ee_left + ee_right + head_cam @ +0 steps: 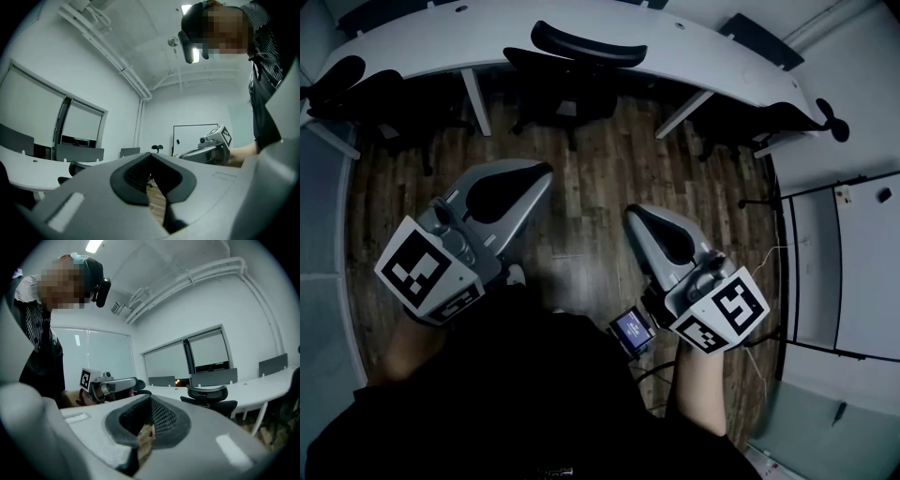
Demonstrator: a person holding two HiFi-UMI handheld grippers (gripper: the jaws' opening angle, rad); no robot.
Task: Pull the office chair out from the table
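The curved white bench (pixel 694 52) lies well ahead of both tools, across a stretch of wood floor (pixel 600 178). The chair (pixel 581 47) is tucked under its middle, straight ahead of the gap between the tools and not yet pulled out. The left tool (pixel 546 173) and the right tool (pixel 633 214) are held side by side, each with its jaws together and nothing between them. I judge this to be the approach, with no contact made. The next move calls for closing the distance, parting the jaws of at least one tool, clamping onto the backrest or an arm, and drawing the chair back over the floor. Only the head view shows that open floor and the chair's tucked position. The right gripper view shows the chair (pixel 208 397) from the side, ahead and right of its tool. The left gripper view misses that chair but shows the right tool (pixel 211 145) alongside.
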